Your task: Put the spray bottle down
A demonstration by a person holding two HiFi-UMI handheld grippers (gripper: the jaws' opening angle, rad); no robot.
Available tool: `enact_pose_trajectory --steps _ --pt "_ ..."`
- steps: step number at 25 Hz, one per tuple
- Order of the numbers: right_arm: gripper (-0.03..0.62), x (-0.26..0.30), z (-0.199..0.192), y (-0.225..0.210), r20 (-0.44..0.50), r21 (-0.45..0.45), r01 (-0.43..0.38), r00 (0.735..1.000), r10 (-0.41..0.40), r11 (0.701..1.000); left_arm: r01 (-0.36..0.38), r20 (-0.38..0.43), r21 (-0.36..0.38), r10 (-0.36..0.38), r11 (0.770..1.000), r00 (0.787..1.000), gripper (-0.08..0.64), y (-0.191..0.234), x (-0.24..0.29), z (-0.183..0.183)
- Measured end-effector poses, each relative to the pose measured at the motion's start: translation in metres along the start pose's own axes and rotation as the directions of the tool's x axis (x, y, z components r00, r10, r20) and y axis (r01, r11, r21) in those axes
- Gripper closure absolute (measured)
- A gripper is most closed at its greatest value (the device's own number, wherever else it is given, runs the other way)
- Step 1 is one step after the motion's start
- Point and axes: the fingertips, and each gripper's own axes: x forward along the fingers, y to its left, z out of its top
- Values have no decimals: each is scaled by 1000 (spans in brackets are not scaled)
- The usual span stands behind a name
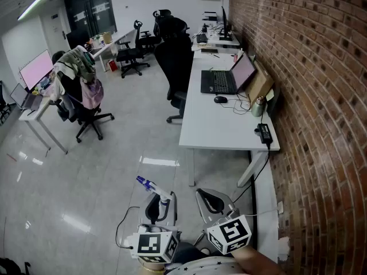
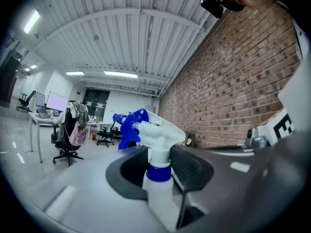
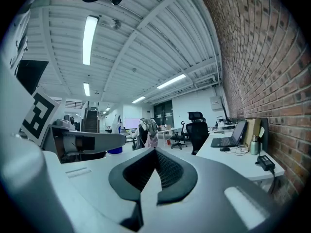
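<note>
— What colours does the bottle [image 2: 156, 191] show?
— White body and head, with a blue collar, trigger and nozzle.
— And the left gripper [image 2: 159, 161]?
— Grey shell with black, ribbed jaws. Its cube [image 1: 155, 244] is white with black square markers. The right gripper [image 3: 155, 171] has the same colours.
— The wall [image 1: 321, 96]?
— Red-brown brick with pale mortar lines.
— The table [image 1: 212, 125]?
— White. The laptop [image 1: 218, 82] on it is black with a pink screen.
— Anything else?
— The chair [image 1: 178, 62] is black, and the floor [image 1: 103, 171] is pale grey and glossy, with bright patches of reflected light.
</note>
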Motion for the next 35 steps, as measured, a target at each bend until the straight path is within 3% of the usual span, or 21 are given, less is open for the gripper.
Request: enact_pose_trajectory --steps 6,14,26,35 --pt "594 -13 5 -27 -11 2 34 999 -34 999 39 -41 -5 -39 999 998 422 -30 16 -7" --pt "594 -13 16 -97 2 3 168 986 -168 986 164 -47 -5 -164 986 985 422 -67 90 2" --pt "594 53 31 -236 -1 23 366 931 -366 930 307 6 -4 -307 952 952 422 -78 297 30" --pt "594 132 21 -309 -55 50 435 900 -432 899 428 73 48 -431 903 900 422 -91 458 33"
